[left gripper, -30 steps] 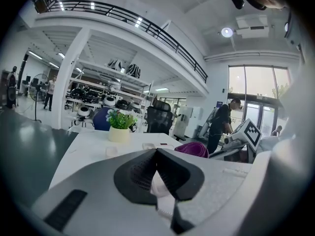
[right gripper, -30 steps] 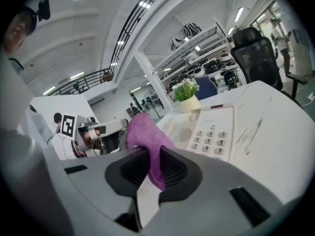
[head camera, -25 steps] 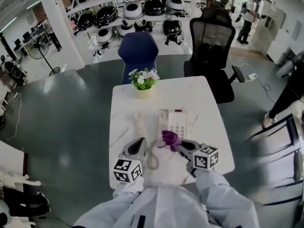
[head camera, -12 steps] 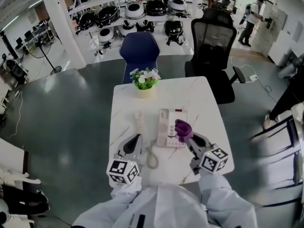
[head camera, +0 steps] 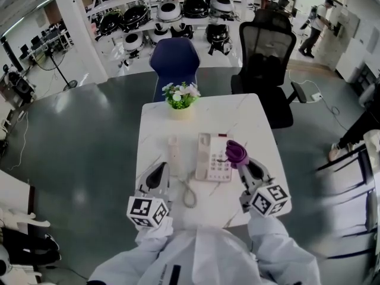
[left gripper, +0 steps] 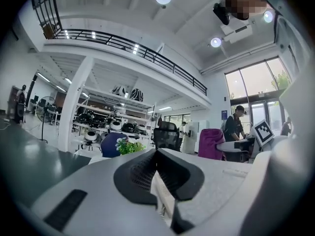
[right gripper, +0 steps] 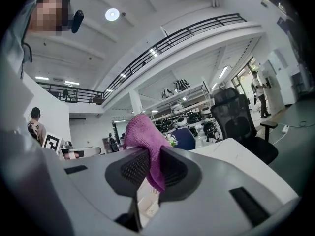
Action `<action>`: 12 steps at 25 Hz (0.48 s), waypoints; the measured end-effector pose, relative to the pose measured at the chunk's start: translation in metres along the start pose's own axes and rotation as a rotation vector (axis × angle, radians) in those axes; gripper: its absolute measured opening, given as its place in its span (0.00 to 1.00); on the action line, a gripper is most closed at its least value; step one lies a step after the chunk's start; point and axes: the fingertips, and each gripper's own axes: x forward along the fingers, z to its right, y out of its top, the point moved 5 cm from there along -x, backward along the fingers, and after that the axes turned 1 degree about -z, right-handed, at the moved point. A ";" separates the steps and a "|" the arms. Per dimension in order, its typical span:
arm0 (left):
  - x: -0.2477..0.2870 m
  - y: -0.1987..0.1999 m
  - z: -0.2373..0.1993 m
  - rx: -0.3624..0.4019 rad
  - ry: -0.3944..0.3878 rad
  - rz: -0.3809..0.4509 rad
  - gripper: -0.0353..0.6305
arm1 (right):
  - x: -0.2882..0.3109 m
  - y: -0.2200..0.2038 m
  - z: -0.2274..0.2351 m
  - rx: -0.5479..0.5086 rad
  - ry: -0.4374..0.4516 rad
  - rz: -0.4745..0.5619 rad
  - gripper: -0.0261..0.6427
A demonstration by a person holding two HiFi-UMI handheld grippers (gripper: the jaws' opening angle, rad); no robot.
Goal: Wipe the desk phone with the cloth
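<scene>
The white desk phone (head camera: 212,157) lies on the marble table (head camera: 261,129), its handset (head camera: 173,152) off the cradle and flat on the table to its left, joined by a coiled cord (head camera: 189,195). My right gripper (head camera: 242,162) (right gripper: 149,161) is shut on the purple cloth (head camera: 236,153) (right gripper: 142,136), which bunches up above the jaws over the phone's right edge. My left gripper (head camera: 159,170) (left gripper: 156,154) is shut on nothing and points at the table just below the handset, left of the cord.
A small pot of flowers (head camera: 181,97) stands at the table's far edge. Behind the table are a blue chair (head camera: 172,61) and a black office chair (head camera: 264,58). Shelves of helmets line the back, and people stand far off.
My right gripper has carried the cloth from the phone's near left corner across to its right edge. My left gripper has drifted slightly left and back toward me.
</scene>
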 end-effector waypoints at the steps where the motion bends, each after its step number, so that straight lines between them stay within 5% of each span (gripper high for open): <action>1: -0.001 0.001 -0.001 0.001 0.005 0.004 0.05 | -0.001 0.001 0.001 -0.010 -0.011 0.007 0.10; 12: -0.006 0.007 -0.001 0.007 0.026 0.025 0.05 | -0.009 0.009 0.005 -0.056 -0.032 0.046 0.10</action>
